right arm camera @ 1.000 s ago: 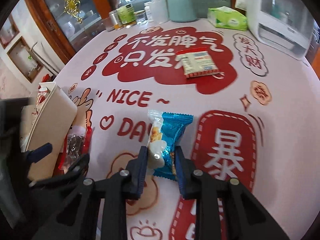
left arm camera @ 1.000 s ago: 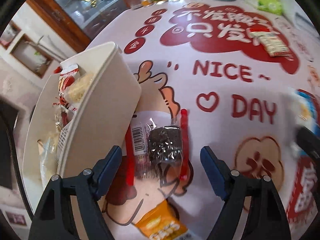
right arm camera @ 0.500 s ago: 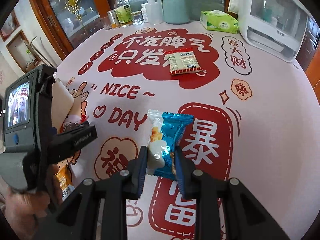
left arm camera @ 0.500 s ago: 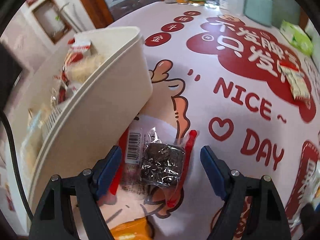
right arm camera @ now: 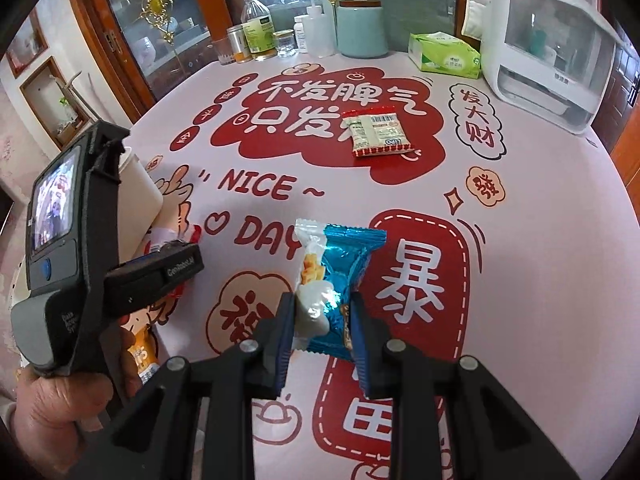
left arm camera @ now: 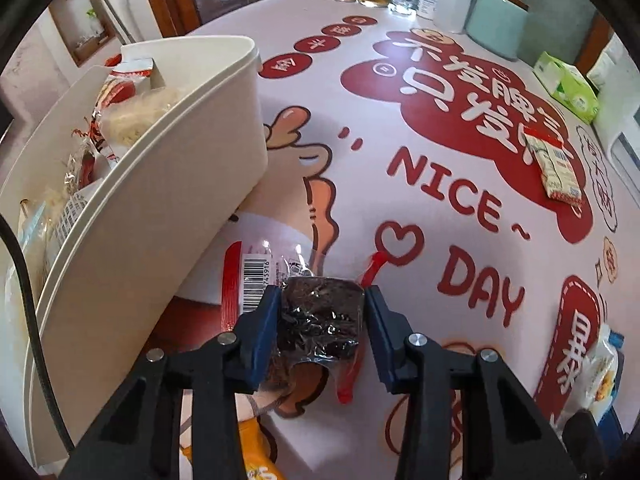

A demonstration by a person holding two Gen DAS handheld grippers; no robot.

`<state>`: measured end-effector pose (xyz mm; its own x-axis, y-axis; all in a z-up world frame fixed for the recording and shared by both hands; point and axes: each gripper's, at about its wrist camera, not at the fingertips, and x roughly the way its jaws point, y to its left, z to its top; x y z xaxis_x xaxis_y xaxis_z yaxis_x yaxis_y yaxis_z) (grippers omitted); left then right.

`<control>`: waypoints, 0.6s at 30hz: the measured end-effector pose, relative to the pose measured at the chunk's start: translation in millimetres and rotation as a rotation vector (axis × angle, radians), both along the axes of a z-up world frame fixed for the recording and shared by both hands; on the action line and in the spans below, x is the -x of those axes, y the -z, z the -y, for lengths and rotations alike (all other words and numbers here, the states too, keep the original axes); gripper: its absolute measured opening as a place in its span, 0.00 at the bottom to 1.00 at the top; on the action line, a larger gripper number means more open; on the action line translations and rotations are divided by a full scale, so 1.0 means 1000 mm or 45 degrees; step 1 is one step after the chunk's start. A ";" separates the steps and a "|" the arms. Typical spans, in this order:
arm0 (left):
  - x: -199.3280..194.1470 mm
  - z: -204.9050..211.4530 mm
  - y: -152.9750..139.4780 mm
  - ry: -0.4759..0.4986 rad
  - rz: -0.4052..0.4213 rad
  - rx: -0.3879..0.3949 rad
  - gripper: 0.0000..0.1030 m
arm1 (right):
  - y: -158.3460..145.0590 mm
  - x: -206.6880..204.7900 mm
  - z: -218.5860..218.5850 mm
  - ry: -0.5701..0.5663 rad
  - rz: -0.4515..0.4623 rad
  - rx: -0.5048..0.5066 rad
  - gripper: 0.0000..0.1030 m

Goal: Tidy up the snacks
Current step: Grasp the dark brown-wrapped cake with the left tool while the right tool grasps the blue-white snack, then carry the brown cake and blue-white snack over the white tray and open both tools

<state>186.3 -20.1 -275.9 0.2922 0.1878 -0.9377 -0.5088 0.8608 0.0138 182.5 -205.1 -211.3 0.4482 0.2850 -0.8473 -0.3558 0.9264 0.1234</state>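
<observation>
My left gripper (left arm camera: 322, 320) is shut on a clear, red-edged snack packet with a dark block inside (left arm camera: 316, 316), low over the table beside the white storage bin (left arm camera: 160, 184). The bin holds several snack packets (left arm camera: 128, 116). My right gripper (right arm camera: 322, 328) is shut on a blue and white snack packet (right arm camera: 336, 276) and holds it above the table. A red and white packet (right arm camera: 378, 132) lies flat further back on the table. An orange packet (left arm camera: 252, 464) lies below the left gripper.
The round table has a pink and red printed cloth (right arm camera: 540, 240). Bottles and jars (right arm camera: 260, 32), a teal canister (right arm camera: 360, 28), a green tissue pack (right arm camera: 444, 56) and a white appliance (right arm camera: 548, 40) stand along the far edge. The left hand-held gripper body (right arm camera: 72, 248) shows at left.
My left gripper has moved forward around the dark snack packet and shut on it. My right gripper still holds the blue packet and has drifted back to the right.
</observation>
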 end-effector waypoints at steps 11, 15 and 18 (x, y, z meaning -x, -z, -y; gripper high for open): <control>0.024 0.012 -0.042 0.244 -0.025 0.147 0.39 | -0.023 0.016 -0.010 0.009 0.053 -0.056 0.26; 0.032 0.007 -0.071 0.346 0.011 0.156 0.39 | -0.038 0.024 -0.015 0.014 0.086 -0.081 0.26; 0.038 0.001 -0.095 0.429 0.049 0.165 0.39 | -0.051 0.030 -0.022 0.018 0.111 -0.106 0.26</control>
